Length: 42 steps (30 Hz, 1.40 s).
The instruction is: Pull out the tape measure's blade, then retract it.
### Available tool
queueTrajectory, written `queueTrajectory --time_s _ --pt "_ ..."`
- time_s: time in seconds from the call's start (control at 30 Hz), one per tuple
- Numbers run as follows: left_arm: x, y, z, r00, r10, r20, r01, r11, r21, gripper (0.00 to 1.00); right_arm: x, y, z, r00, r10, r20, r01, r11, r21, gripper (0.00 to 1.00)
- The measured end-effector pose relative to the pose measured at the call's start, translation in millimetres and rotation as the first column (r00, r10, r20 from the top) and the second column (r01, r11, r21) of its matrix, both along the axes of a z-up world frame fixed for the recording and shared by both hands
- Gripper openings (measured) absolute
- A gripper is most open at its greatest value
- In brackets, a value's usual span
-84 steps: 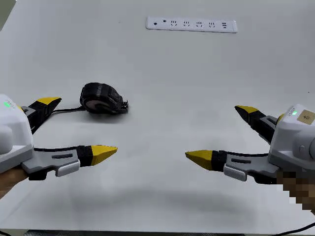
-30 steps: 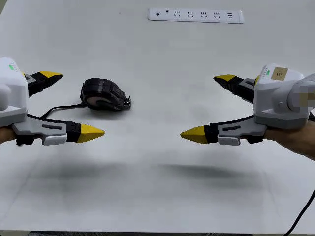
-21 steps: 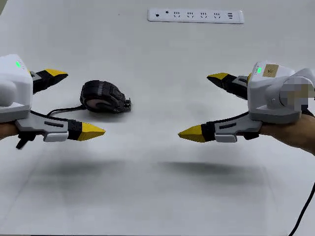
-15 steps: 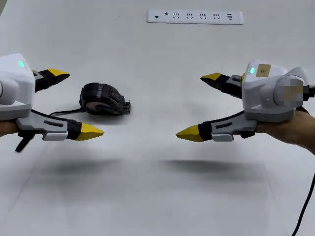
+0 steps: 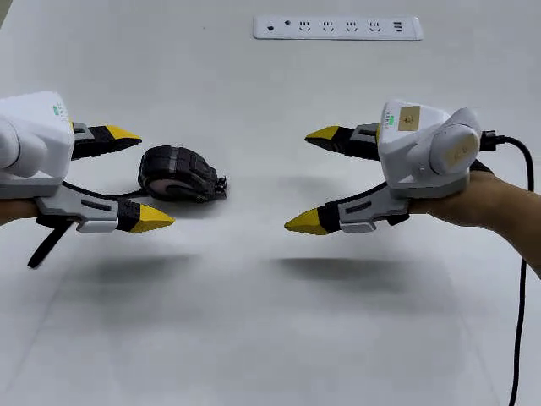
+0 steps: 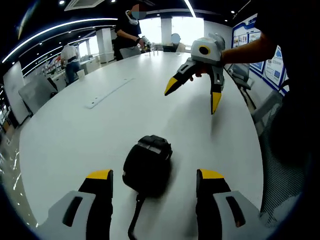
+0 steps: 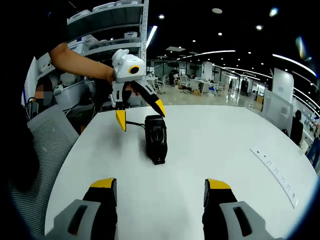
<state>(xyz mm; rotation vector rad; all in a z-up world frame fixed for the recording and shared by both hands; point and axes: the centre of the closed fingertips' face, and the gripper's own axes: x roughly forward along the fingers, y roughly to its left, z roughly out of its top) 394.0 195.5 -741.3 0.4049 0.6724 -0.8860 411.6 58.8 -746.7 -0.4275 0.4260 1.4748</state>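
The left gripper (image 5: 153, 178) is hovering low over the counter (image 5: 254, 330) with its two yellow-tipped jaws spread wide. The tape measure (image 5: 176, 173) is lying on the counter just in front of these jaws, in the gap between the tips. As far as I can tell, no jaw is touching it. In the left gripper view, a thin black cord (image 6: 135, 220) is running from the back of its black case down toward the gripper. The small hook (image 5: 218, 182) at the mouth of the case is pointing toward the right gripper (image 5: 298, 180), and the blade is sitting inside the case.

The right gripper is facing the left one from well apart, also with jaws spread and holding nothing. A bare hand is holding it, and a black cable (image 5: 520, 279) is hanging from its back.

The counter is white, smooth and a little glossy, and soft shadows are lying on it under both grippers. A white power strip (image 5: 336, 28) is lying flat near the far edge.

Around the counter, a large open office is showing. In the left gripper view, long ceiling lights are glowing, people (image 6: 131, 25) are standing at the far end, and blue boards (image 6: 272, 65) are hanging on a wall. In the right gripper view, shelves (image 7: 112, 30) with boxes are standing behind the person, a grey mesh chair (image 7: 42, 145) is standing beside the counter, and round ceiling lamps are shining over rows of desks.
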Motion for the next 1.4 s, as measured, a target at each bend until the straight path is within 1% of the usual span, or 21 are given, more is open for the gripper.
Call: queueTrajectory --time_s 0.1,0.17,0.27,0.3,0.4,0.47,0.6,0.7,0.83,0.9,0.97,1.03,1.23,1.3,1.4 --pt "3.6 0.3 -3.8 0.999 -0.032 0.001 0.032 0.999 0.023 0.59 0.0 8.4 -4.2 0.999 0.033 0.015 -0.033 0.999 -0.007 0.66" --pt "5.7 0.9 -5.8 0.999 -0.042 -0.001 0.042 0.998 0.036 0.57 0.2 12.0 -6.4 0.999 0.043 0.017 -0.042 0.999 -0.012 0.63" --pt "7.9 2.3 -8.8 0.998 -0.061 -0.013 0.062 0.997 0.053 0.52 1.1 18.9 -10.1 0.998 0.059 0.014 -0.059 0.998 -0.015 0.59" --pt "9.5 2.4 -9.4 0.997 -0.073 -0.012 0.073 0.996 0.059 0.50 1.6 21.9 -11.6 0.998 0.067 0.018 -0.067 0.998 -0.018 0.58" --pt "10.9 2.2 -11.4 0.995 -0.093 -0.017 0.094 0.993 0.077 0.49 2.4 28.5 -14.0 0.996 0.084 0.028 -0.084 0.996 -0.025 0.53" --pt "12.3 1.8 -12.4 0.993 -0.114 -0.016 0.115 0.989 0.088 0.47 2.7 32.8 -15.4 0.994 0.100 0.037 -0.099 0.995 -0.030 0.50" --pt "14.6 1.3 -14.9 0.990 -0.136 -0.025 0.138 0.985 0.100 0.43 4.8 40.0 -20.3 0.992 0.116 0.043 -0.115 0.993 -0.039 0.44" --pt "15.7 0.9 -18.2 0.985 -0.167 -0.034 0.170 0.978 0.123 0.40 5.7 46.9 -23.7 0.990 0.131 0.047 -0.129 0.991 -0.044 0.41" --pt "18.0 1.0 -20.9 0.982 -0.183 -0.043 0.187 0.973 0.137 0.37 5.7 54.7 -28.2 0.988 0.147 0.046 -0.145 0.988 -0.050 0.35" --pt "18.3 2.2 -23.2 0.980 -0.194 -0.052 0.200 0.968 0.153 0.34 6.4 58.4 -31.7 0.986 0.159 0.046 -0.156 0.986 -0.060 0.33" --pt "19.0 2.7 -24.2 0.978 -0.200 -0.057 0.206 0.966 0.156 0.31 6.4 62.9 -33.6 0.984 0.173 0.051 -0.170 0.984 -0.062 0.30" --pt "18.3 2.5 -25.6 0.976 -0.205 -0.067 0.213 0.965 0.153 0.29 6.2 67.0 -36.1 0.982 0.183 0.043 -0.180 0.981 -0.067 0.29" --pt "18.2 2.6 -26.9 0.976 -0.209 -0.066 0.217 0.965 0.150 0.28 6.7 75.4 -47.7 0.977 0.208 0.051 -0.202 0.974 -0.104 0.23" --pt "17.4 2.7 -26.9 0.976 -0.208 -0.063 0.216 0.965 0.152 0.28 6.0 78.2 -49.8 0.976 0.212 0.046 -0.207 0.973 -0.105 0.21" --pt "17.4 3.2 -26.8 0.978 -0.200 -0.061 0.207 0.967 0.147 0.27 6.0 81.1 -53.1 0.975 0.214 0.051 -0.208 0.972 -0.113 0.19"
